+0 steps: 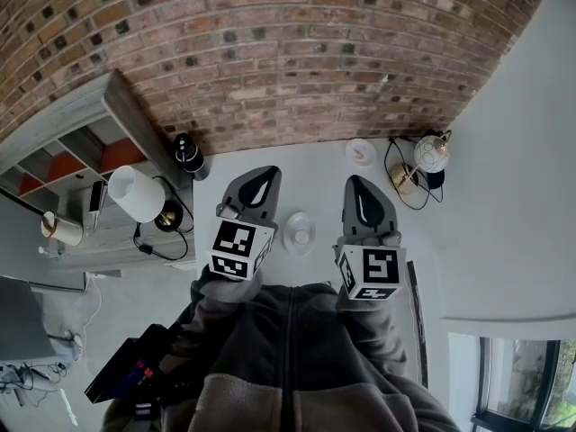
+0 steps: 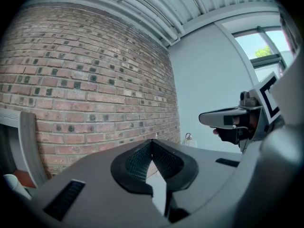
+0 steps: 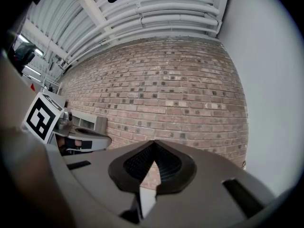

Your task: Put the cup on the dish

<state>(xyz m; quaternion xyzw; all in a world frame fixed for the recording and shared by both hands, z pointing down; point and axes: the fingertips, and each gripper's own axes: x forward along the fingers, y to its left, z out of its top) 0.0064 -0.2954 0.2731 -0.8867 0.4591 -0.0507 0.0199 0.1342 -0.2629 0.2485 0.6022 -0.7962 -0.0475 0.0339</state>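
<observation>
Items on and around the white desk (image 1: 315,174):

- Left claw (image 1: 264,176): held above the desk's near half with its tips closed against each other. Nothing is in its grip.
- Right claw (image 1: 355,185): level with the left one and also pressed shut, holding nothing.
- Cup (image 1: 300,232): small, clear glass, seen from above. It stands on the desk between the two claws, touched by neither.
- Dish (image 1: 360,151): small, pale and shallow, at the far edge of the desk near the brick wall (image 1: 297,52). It sits well apart from the cup, out beyond the right claw.
- Globe lamp (image 1: 432,154): far right corner, just beside the dish, with a dark cord looped round it.
- Black cylinder (image 1: 187,154): far left corner.
- White-shaded lamp (image 1: 135,194): off the desk's left edge.
- Shelf unit (image 1: 81,138): against the wall, left.
</observation>
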